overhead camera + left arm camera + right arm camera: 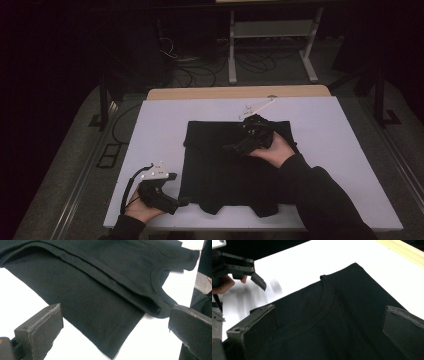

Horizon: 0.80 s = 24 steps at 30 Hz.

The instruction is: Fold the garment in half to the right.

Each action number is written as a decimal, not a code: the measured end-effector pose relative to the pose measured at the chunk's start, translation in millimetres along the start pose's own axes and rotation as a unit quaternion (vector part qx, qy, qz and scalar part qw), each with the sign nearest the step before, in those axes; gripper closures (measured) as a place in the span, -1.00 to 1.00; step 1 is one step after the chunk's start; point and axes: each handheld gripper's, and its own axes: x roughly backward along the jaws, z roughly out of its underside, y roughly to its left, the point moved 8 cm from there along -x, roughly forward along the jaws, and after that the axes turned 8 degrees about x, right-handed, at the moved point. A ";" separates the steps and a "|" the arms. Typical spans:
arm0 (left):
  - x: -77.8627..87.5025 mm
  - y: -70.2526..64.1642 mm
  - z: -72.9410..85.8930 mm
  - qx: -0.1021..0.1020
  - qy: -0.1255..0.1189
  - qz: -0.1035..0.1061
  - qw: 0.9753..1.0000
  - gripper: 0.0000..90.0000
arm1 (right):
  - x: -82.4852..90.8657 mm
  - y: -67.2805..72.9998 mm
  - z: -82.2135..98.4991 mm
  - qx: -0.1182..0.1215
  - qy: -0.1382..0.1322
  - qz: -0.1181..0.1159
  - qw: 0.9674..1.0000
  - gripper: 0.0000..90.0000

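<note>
While the black garment (225, 165) lies spread flat on the white counter (350, 150), partly folded, the right claw (245, 142) is held over its middle with jaws apart, nothing gripped. The left claw (175, 192) is poised just beside the near left corner, jaws likewise apart. If only the top layer is pinched, the fold could be dragged askew, or the cloth bunched.

I am wearing black long sleeves (320, 200) on both arms. My left claw (181, 189) is showing a black body, a grey three-cornered plate with white dots and a looping black cable; my right claw (234, 147) is looking black, with blocky dark jaws.
</note>
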 end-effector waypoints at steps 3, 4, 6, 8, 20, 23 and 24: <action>-0.3 0.6 1.3 -0.002 0.002 -0.003 1.000 -1.00 | -5.9 -1.8 -4.1 0.001 -0.001 -0.001 1.000 -1.00; -0.3 0.9 1.6 -0.003 0.002 -0.003 1.000 -1.00 | -7.8 -2.5 -4.8 0.001 0.001 -0.001 1.000 -1.00; -0.5 1.6 2.7 -0.005 0.004 -0.005 1.000 -1.00 | -11.7 -3.6 -6.6 0.000 0.003 -0.002 1.000 -1.00; -1.3 2.2 3.9 -0.006 0.005 -0.006 1.000 -1.00 | -15.7 -5.7 -8.6 0.004 0.005 -0.001 1.000 -1.00; -2.5 10.3 11.2 -0.005 0.017 -0.014 1.000 -1.00 | -43.7 -15.4 -20.4 -0.008 0.014 -0.006 1.000 -1.00; -2.7 11.4 12.5 -0.005 0.021 -0.013 1.000 -1.00 | -51.1 -19.3 -22.0 -0.003 0.018 -0.007 1.000 -1.00; -3.0 11.6 12.9 -0.005 0.021 -0.013 1.000 -1.00 | -53.2 -20.2 -22.5 -0.006 0.021 -0.009 1.000 -1.00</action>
